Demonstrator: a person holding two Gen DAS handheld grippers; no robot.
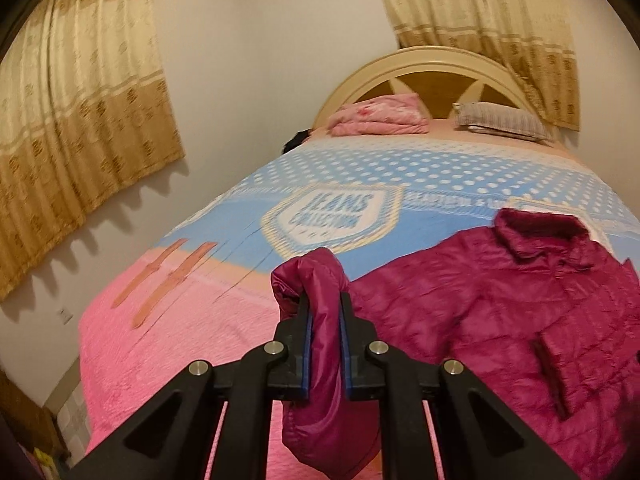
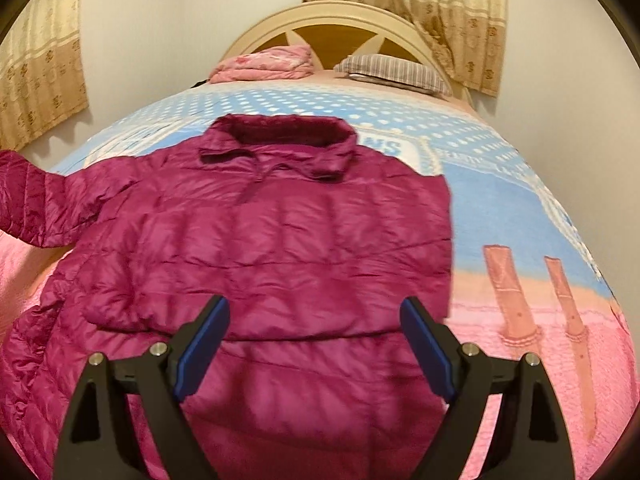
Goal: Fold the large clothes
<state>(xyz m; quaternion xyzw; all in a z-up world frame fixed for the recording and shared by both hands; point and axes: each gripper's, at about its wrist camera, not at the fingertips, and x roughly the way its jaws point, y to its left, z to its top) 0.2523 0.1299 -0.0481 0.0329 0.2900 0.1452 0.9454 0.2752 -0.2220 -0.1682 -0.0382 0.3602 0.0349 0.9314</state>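
A magenta quilted puffer jacket lies spread across a bed, filling the centre and lower left of the right wrist view, its collar toward the headboard at the top of the frame. In the left wrist view the same jacket occupies the right half, and one sleeve rises from it into the lower centre of the frame, where the left gripper is clamped on it: its blue pads press the fabric from both sides, and the sleeve end droops below the jaws. In the right wrist view that lifted sleeve shows at the left edge. The right gripper hangs over the lower part of the jacket at bottom centre, jaws spread wide with nothing between them. The bedspread is pink in the lower part of both views and blue with white dots farther up. Near the headboard lie a folded pink blanket and a striped pillow. Beige patterned curtains hang at the upper left and upper right of both frames.
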